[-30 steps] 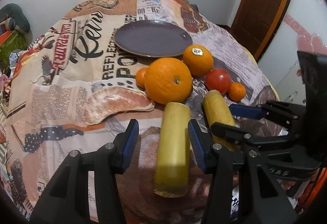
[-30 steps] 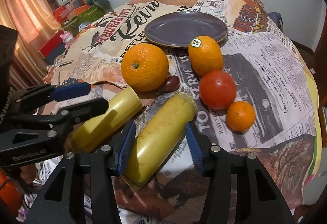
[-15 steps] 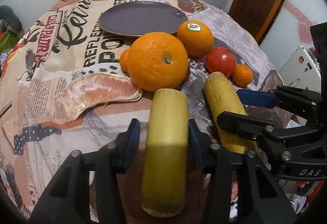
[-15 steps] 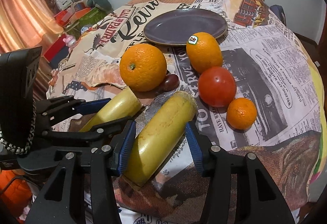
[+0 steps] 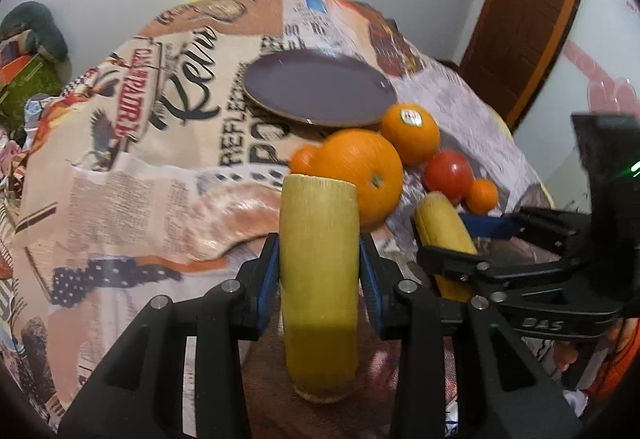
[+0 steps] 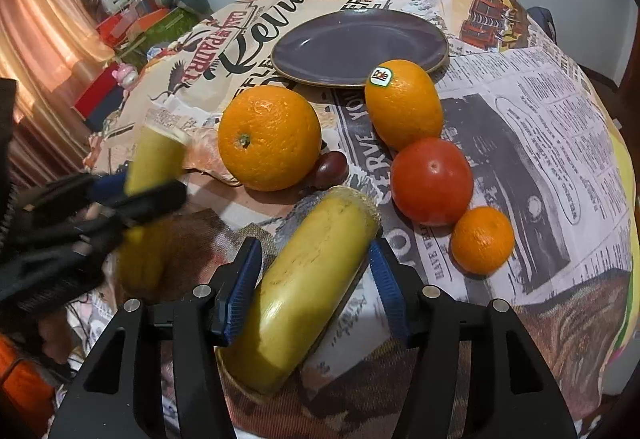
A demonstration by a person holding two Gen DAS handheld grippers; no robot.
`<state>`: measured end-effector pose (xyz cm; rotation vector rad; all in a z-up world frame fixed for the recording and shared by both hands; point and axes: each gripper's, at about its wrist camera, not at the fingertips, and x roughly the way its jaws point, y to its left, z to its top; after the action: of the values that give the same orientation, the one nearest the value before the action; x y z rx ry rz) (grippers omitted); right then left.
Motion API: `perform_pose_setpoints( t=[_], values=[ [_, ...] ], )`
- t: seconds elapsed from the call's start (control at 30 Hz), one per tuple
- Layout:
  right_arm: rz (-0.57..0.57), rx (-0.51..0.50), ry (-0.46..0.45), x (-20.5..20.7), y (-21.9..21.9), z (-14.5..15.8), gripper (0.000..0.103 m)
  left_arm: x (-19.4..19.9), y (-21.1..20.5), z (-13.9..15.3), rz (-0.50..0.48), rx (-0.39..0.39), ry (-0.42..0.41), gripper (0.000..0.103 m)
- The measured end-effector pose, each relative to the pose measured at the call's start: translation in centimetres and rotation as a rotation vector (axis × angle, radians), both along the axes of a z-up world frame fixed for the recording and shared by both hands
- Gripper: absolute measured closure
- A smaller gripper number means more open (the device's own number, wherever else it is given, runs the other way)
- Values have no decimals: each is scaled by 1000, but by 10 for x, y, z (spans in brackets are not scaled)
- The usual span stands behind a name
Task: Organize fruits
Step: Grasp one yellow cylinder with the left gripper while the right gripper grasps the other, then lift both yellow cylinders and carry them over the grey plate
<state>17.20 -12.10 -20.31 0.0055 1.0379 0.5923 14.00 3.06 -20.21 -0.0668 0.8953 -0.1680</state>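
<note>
My left gripper (image 5: 319,271) is shut on a yellow banana piece (image 5: 319,279) and holds it tilted up off the cloth; it shows blurred in the right wrist view (image 6: 154,163). My right gripper (image 6: 316,287) is open around a second banana piece (image 6: 304,287) that lies on the cloth. Its pads stand close on both sides. Beyond lie a large orange (image 6: 269,138), a stickered orange (image 6: 403,103), a tomato (image 6: 432,181), a small mandarin (image 6: 482,240) and an empty purple plate (image 6: 358,46).
A dark grape-like fruit (image 6: 331,169) sits between the large orange and the banana. A second small mandarin (image 5: 305,160) peeks from behind the large orange. The table has a newspaper-print cloth (image 6: 540,111). Clutter (image 6: 132,27) lies off its left side.
My left gripper has shut on its banana piece and lifted it, tilting it up. The right gripper has stayed open around the other piece.
</note>
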Motion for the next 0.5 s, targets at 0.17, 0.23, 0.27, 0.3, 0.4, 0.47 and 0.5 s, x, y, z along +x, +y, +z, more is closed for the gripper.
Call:
perform_pose_setpoints(
  t=[0.17, 0.23, 0.27, 0.3, 0.4, 0.47, 0.5],
  values=[
    [-7, 9, 24, 9, 4, -9, 53, -2, 11, 14, 31, -19, -42, 66],
    [-12, 16, 12, 9, 4, -6, 57, -3, 12, 18, 35, -22, -56, 66],
    [-11, 24, 9, 7, 3, -5, 62, -3, 12, 21, 36, -25, -62, 66],
    [-7, 35, 3, 6, 3, -2, 65, -4, 13, 23, 38, -26, -67, 66],
    [10, 23, -40, -1, 5, 8, 68, -5, 13, 32, 43, -29, -90, 66],
    [1, 41, -64, -5, 0, 17, 68, -7, 13, 39, 48, -30, -110, 66],
    [-6, 54, -72, -4, -2, 20, 68, -8, 13, 42, 51, -32, -119, 66]
  ],
)
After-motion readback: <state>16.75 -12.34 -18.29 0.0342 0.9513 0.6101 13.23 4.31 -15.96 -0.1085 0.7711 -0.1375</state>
